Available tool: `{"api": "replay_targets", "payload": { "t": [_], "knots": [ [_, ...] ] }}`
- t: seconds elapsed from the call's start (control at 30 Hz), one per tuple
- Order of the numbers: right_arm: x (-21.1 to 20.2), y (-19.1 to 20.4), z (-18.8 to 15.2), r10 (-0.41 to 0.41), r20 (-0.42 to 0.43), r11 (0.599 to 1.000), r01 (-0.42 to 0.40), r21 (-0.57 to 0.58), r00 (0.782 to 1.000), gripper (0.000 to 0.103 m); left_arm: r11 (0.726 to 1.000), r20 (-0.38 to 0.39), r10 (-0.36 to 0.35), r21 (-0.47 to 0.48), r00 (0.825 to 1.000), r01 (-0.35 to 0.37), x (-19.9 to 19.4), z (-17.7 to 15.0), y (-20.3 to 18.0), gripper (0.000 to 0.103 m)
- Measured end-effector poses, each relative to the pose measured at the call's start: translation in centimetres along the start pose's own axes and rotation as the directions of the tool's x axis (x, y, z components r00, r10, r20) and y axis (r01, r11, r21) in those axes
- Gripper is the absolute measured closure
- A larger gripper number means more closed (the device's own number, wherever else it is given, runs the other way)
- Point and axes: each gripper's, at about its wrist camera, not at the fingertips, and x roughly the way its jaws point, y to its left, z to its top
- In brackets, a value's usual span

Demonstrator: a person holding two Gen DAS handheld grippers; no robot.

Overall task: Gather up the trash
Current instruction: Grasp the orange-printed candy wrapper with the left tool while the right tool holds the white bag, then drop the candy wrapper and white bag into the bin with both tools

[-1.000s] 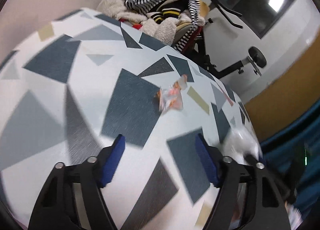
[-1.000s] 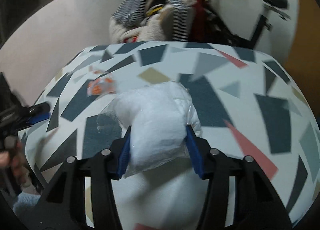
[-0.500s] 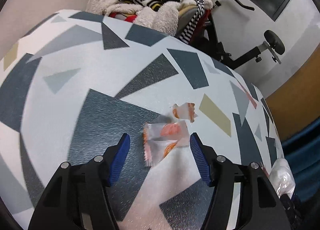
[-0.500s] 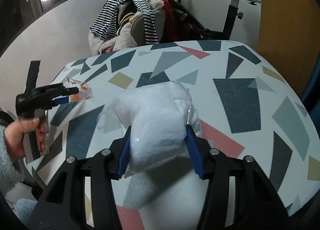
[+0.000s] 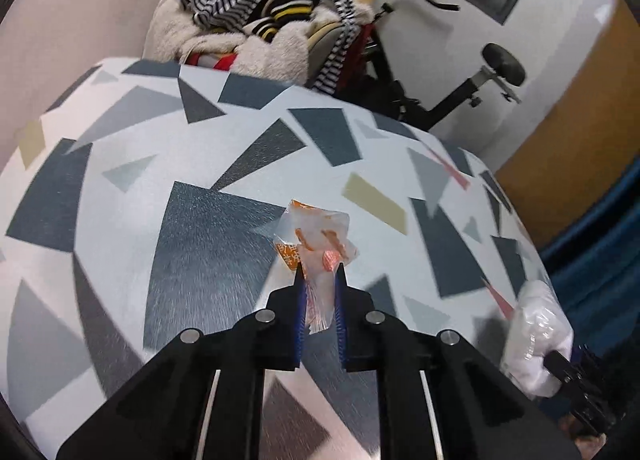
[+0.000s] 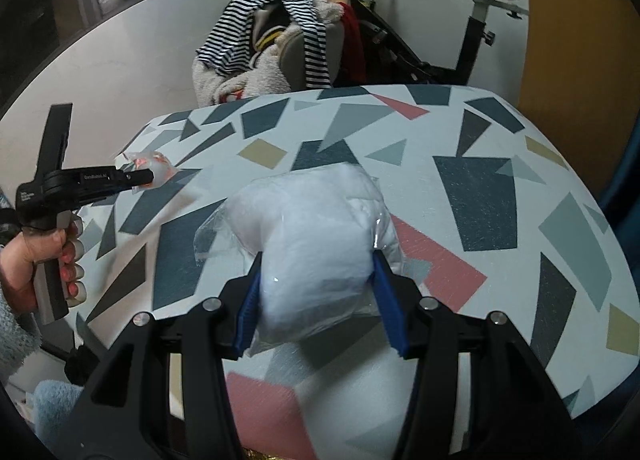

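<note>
your left gripper has its jaws nearly closed on a crumpled orange wrapper, lifted just above the desk; its print is too blurred to read. your right gripper clamps a white plastic bag, which hides the desk beneath it.

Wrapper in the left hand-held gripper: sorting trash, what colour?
Clear with orange print, best in left wrist view.
</note>
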Motion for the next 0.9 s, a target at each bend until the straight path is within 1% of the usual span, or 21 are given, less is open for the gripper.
{"api": "replay_targets", "payload": {
  "t": [0.1,0.23,0.47,0.53,0.67,0.9],
  "knots": [
    [-1.2,0.8,-0.4,0.009,0.008,1.0,-0.009,-0.023,1.0,0.05,0.999,0.014,-0.017,0.039,1.0,0.016,-2.8,-1.7,-1.3,0.09],
    [-2.9,1.6,-1.4,0.025,0.007,0.999,-0.024,-0.037,1.0,0.05,0.998,0.025,-0.047,0.044,0.999,0.046,-5.8,-4.4,-2.1,0.09],
    [-5.6,2.9,-3.6,0.04,0.006,0.997,-0.039,-0.062,0.999,0.05,0.99,0.034,-0.062,0.132,0.997,0.057,-10.3,-10.2,-3.8,0.09],
    [-6.2,3.3,-4.2,0.043,0.005,0.997,-0.043,-0.071,0.999,0.05,0.988,0.038,-0.069,0.141,0.997,0.064,-11.1,-11.6,-4.0,0.09],
    [-7.0,3.7,-5.0,0.047,0.002,0.996,-0.047,-0.078,0.999,0.05,0.979,0.044,-0.074,0.191,0.996,0.064,-12.6,-14.6,-4.7,0.09],
    [-7.8,4.4,-6.4,0.043,-0.009,0.993,-0.044,-0.11,0.999,0.05,0.97,0.037,-0.096,0.23,0.995,0.085,-13.7,-18.8,-5.0,0.09]
  ]
}}
